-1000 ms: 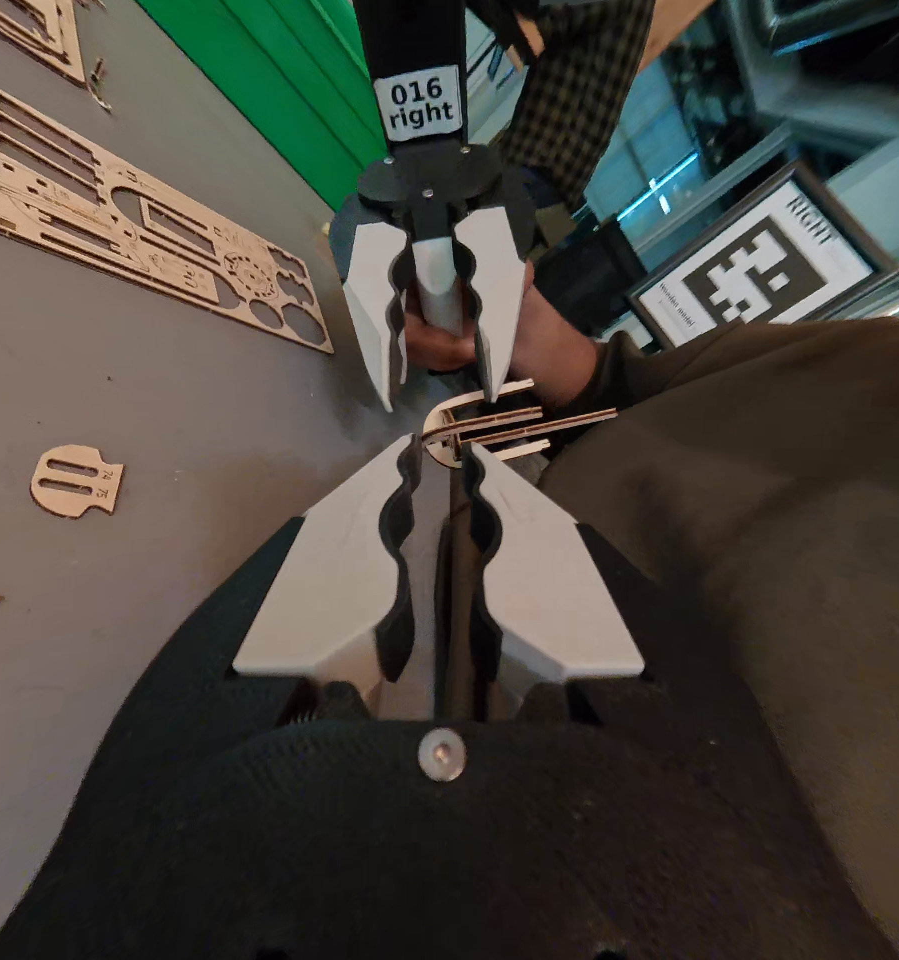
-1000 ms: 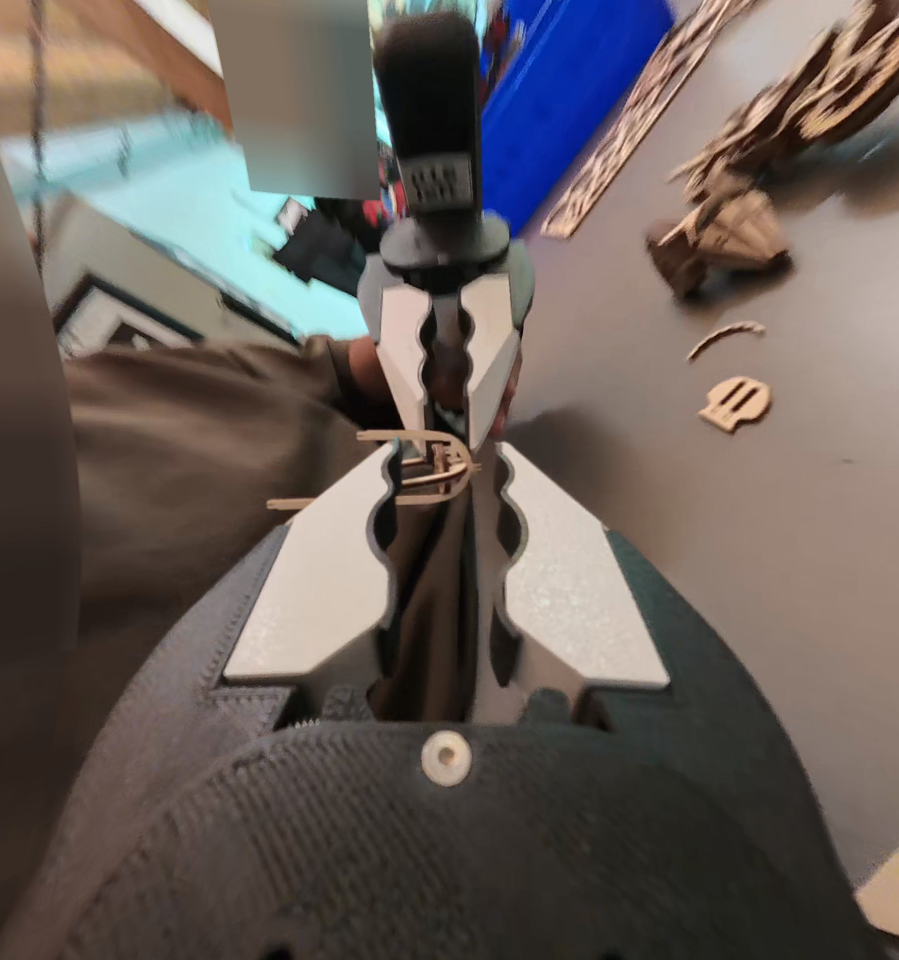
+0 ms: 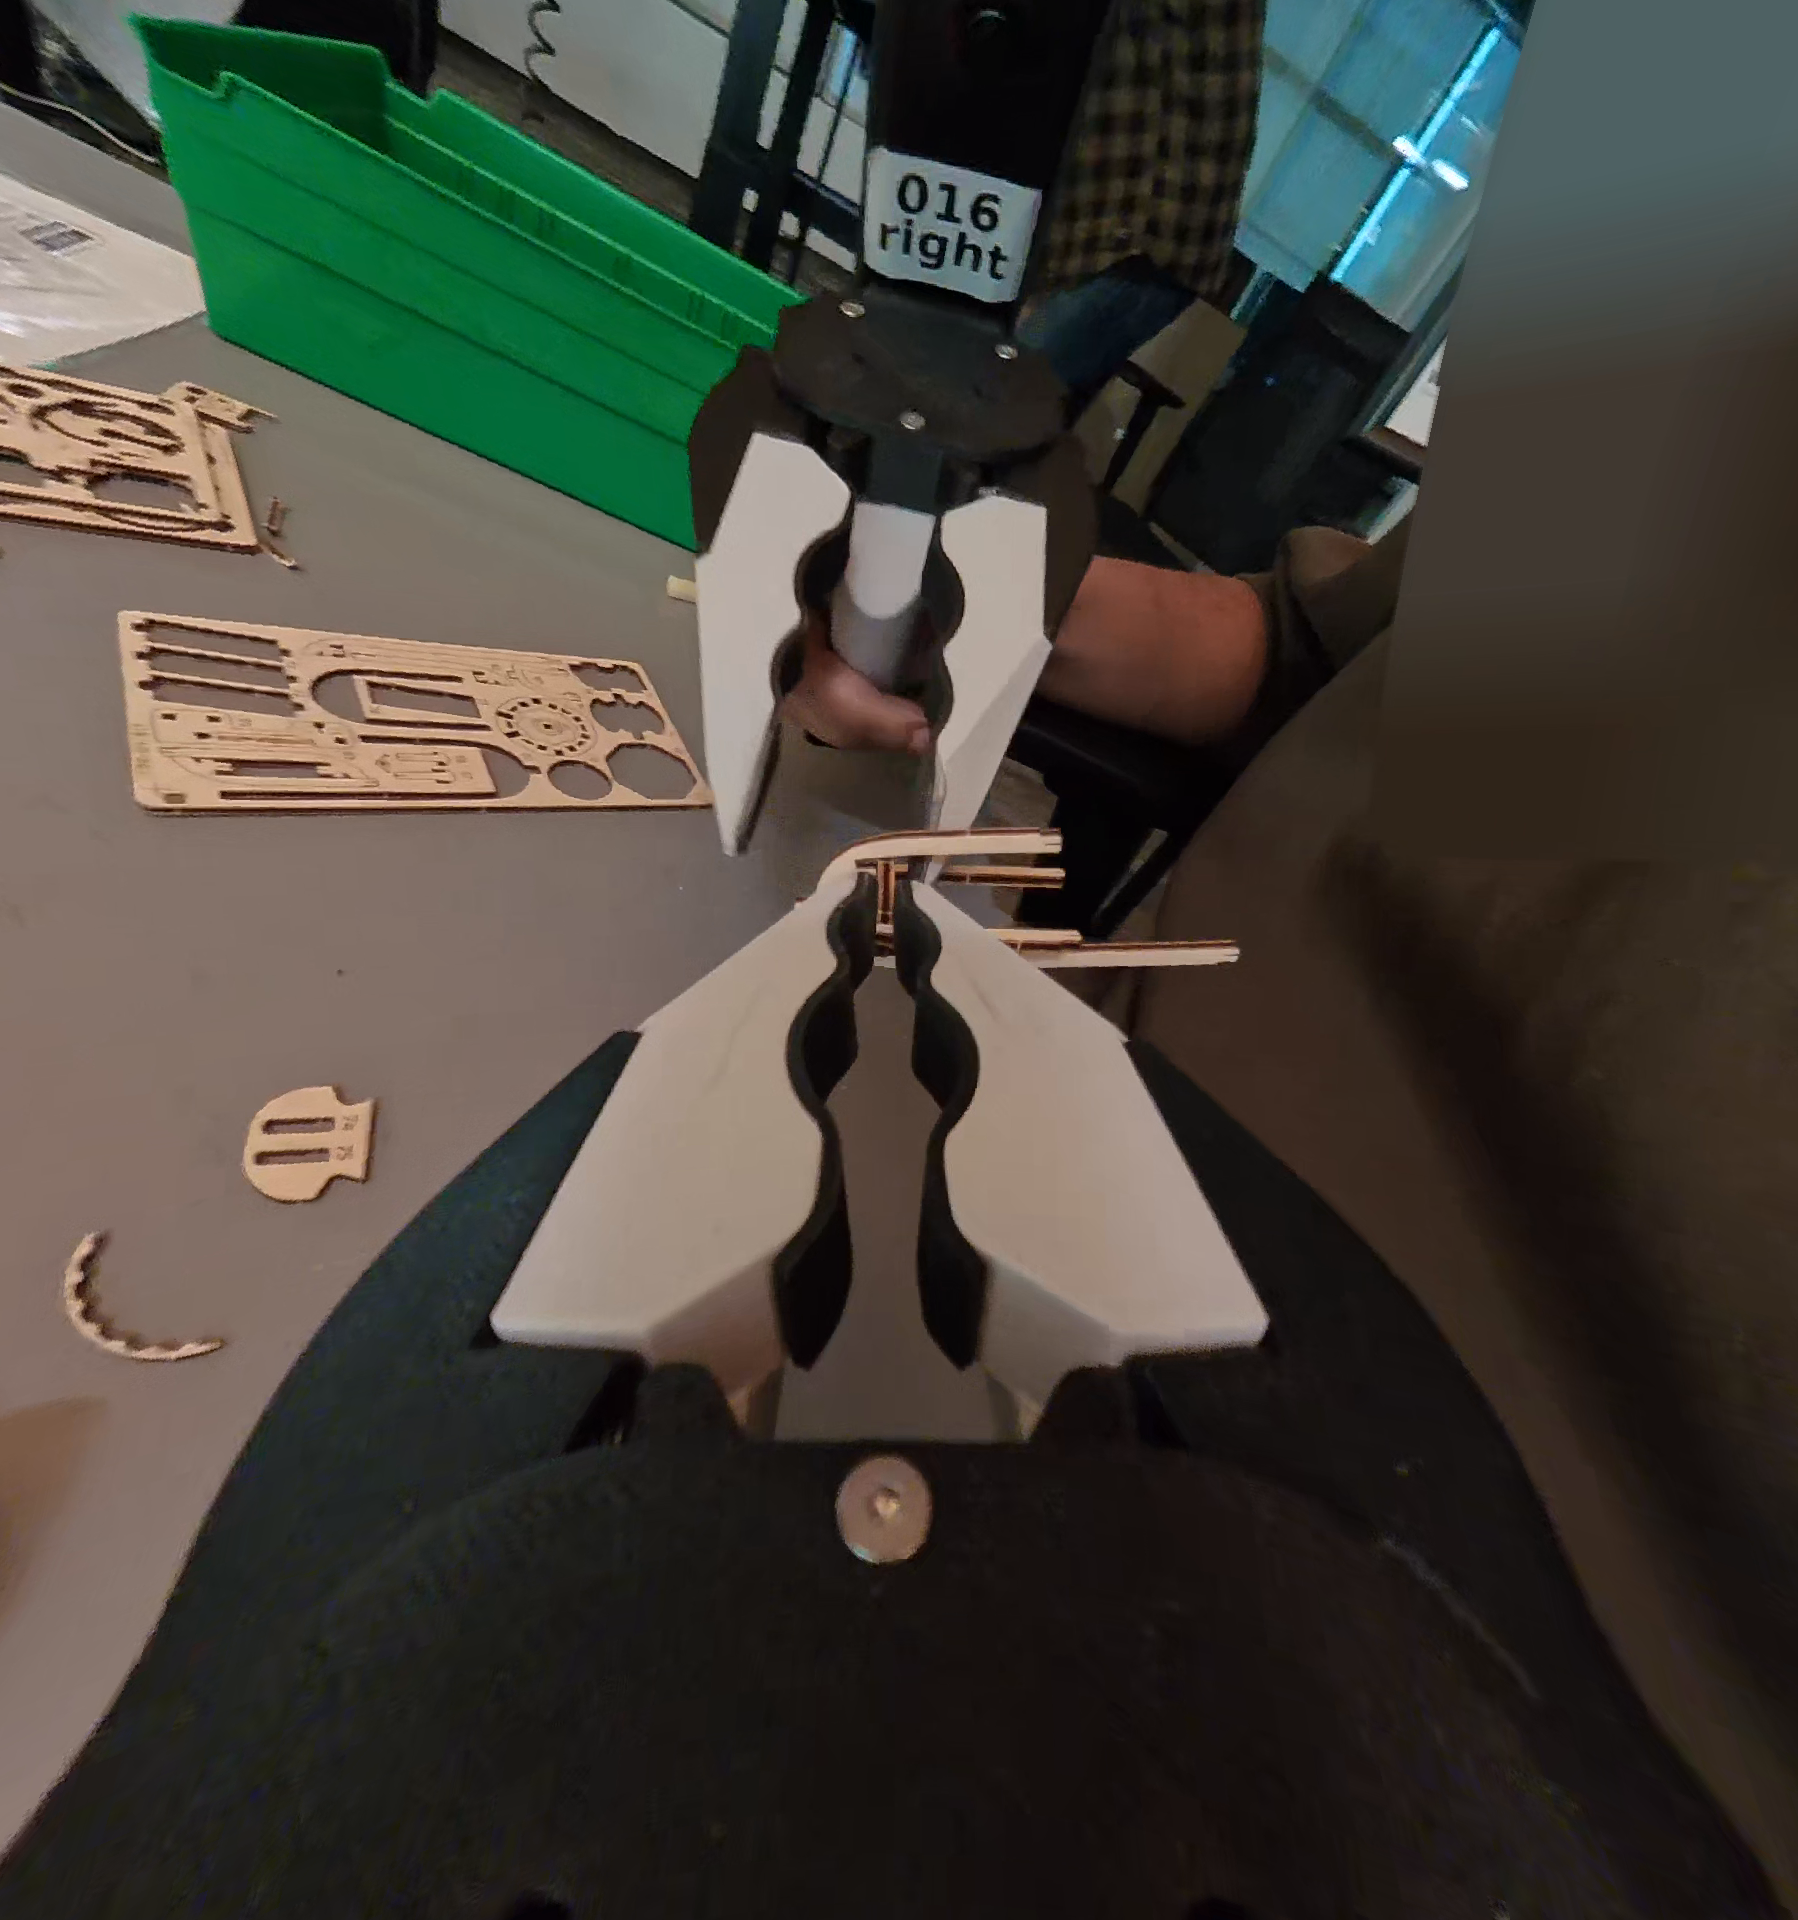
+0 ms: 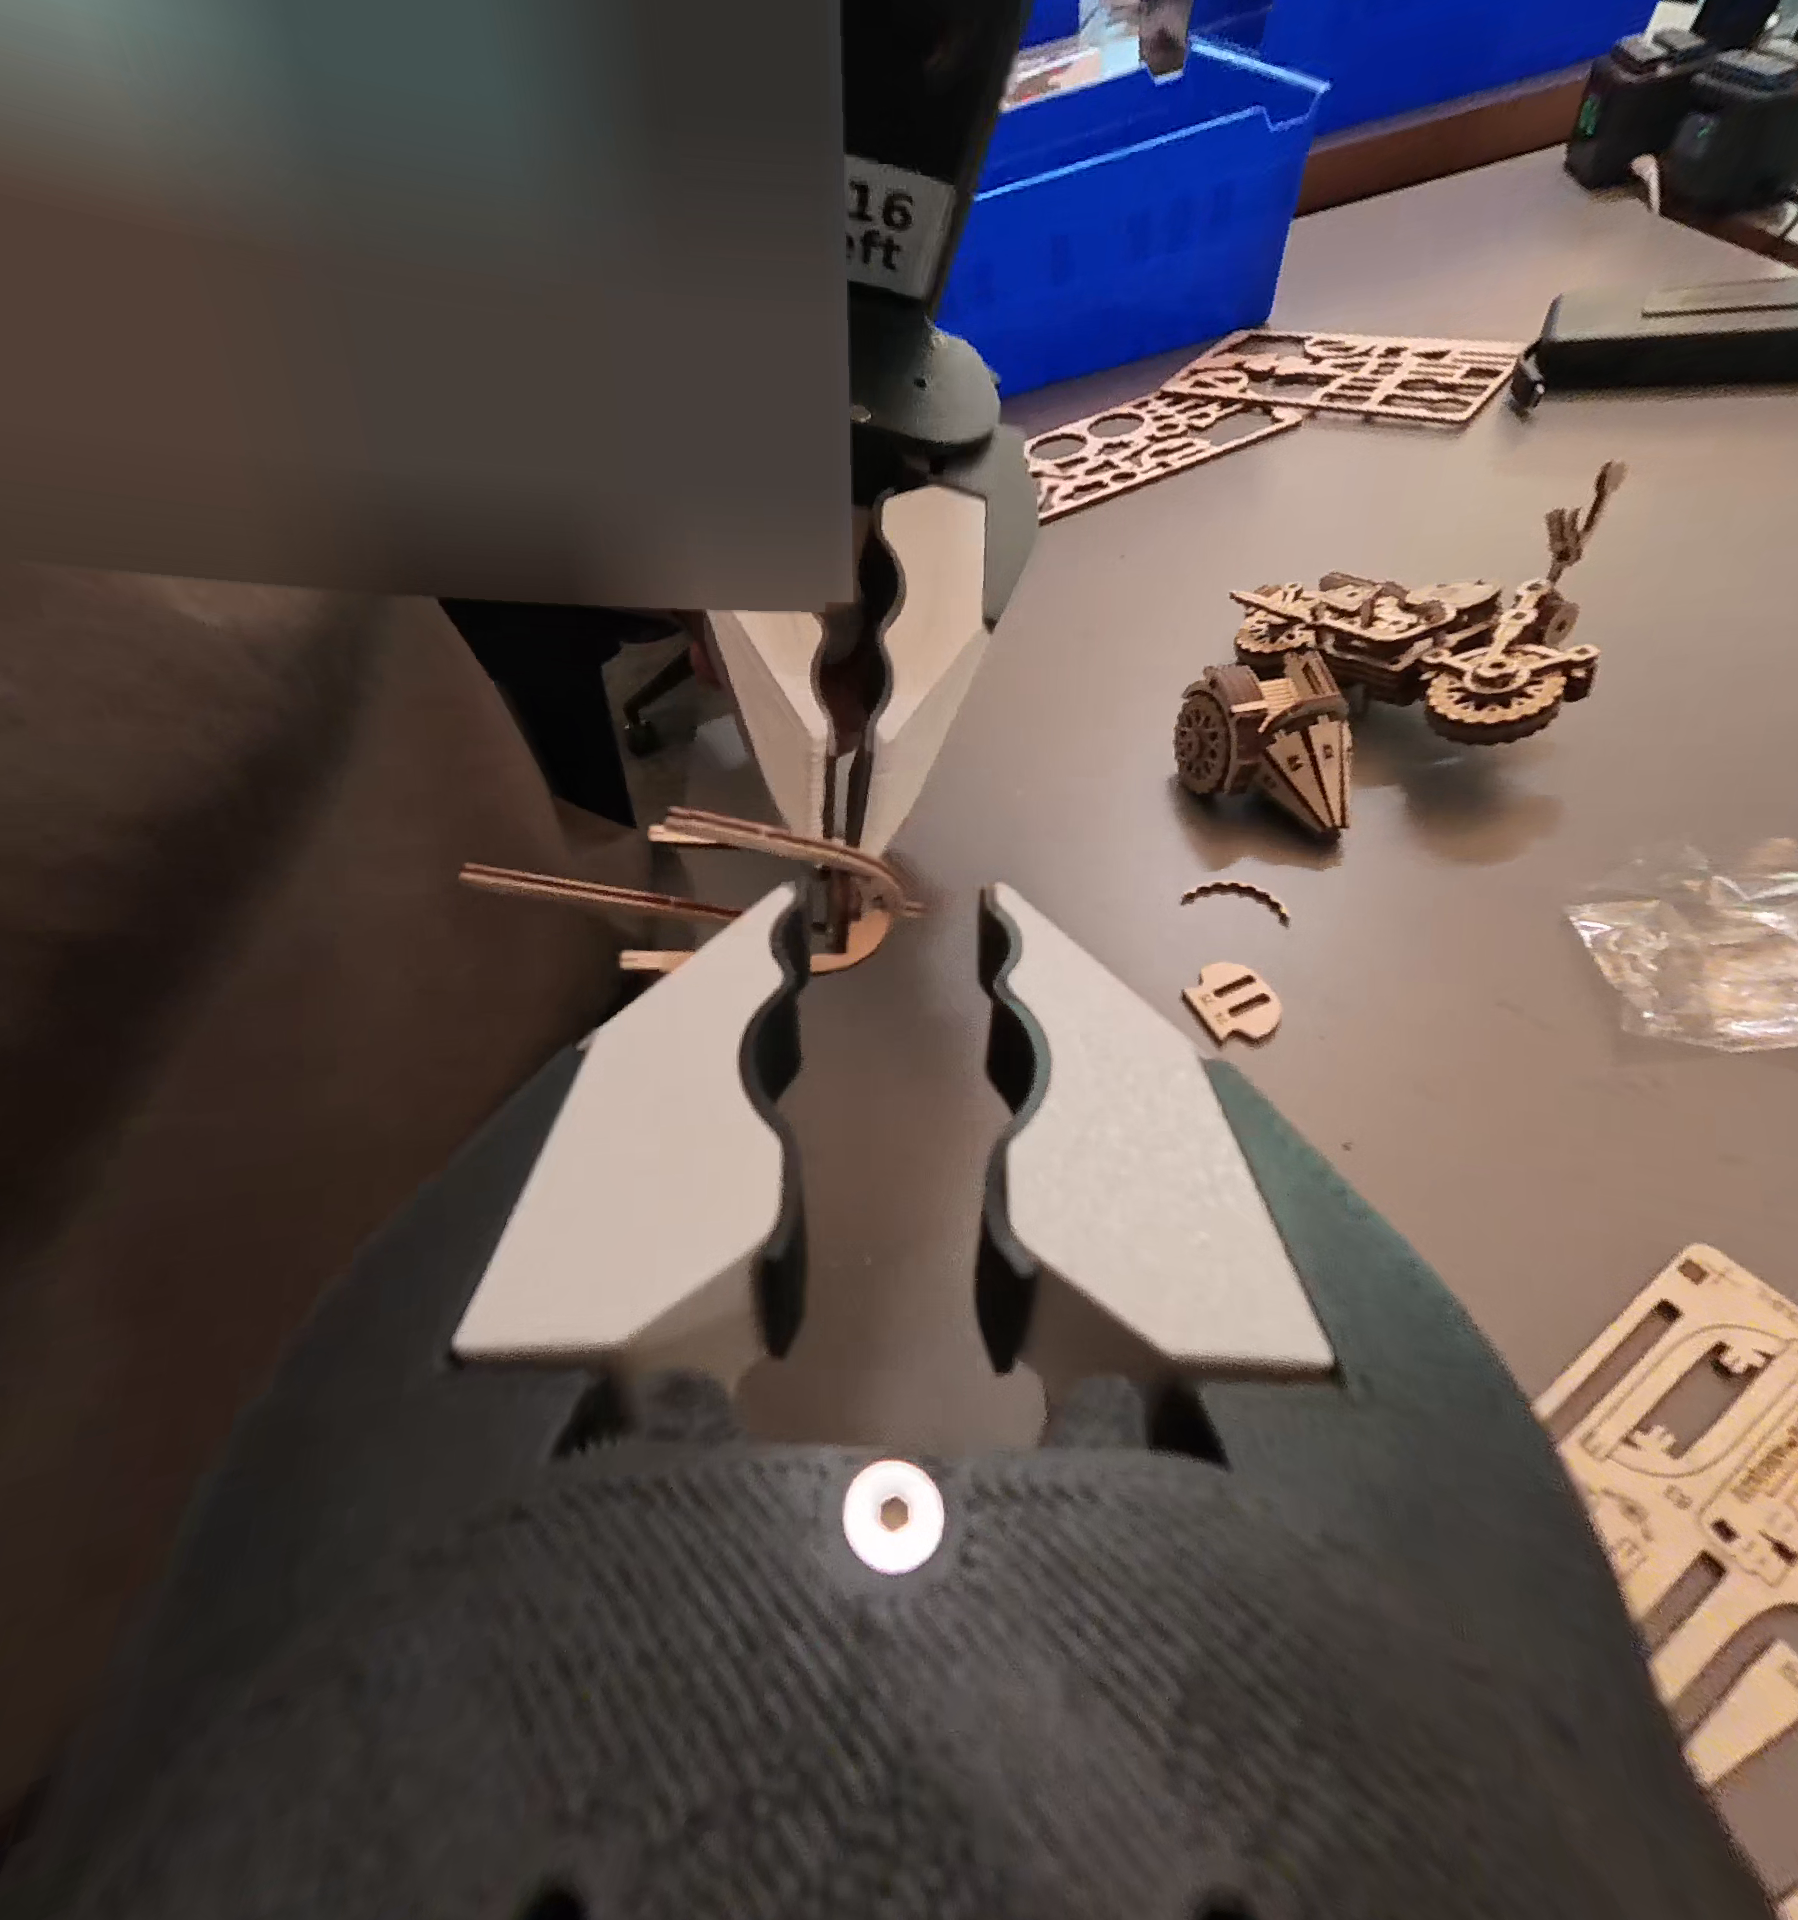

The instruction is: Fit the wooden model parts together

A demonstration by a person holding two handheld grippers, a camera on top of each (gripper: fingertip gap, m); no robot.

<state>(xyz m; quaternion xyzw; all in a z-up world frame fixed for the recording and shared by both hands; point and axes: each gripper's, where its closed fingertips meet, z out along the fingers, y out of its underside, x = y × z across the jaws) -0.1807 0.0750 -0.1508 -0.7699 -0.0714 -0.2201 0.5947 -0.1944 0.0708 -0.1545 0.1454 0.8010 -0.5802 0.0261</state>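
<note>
Left gripper (image 3: 882,894) fingers clenched on wooden sub-assembly (image 3: 962,883), held above counter (image 3: 251,935). Right gripper (image 4: 890,914) fingers released, just beside it. Advice: regrip near joint, press squarely, gently.

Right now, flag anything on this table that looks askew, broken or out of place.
Nothing looks broken. The partly built wooden motorcycle lies tipped on its side rather than on its wheels. Two loose parts, a toothed arc and a slotted tab, lie apart on the table, near crumpled clear wrap.
</note>
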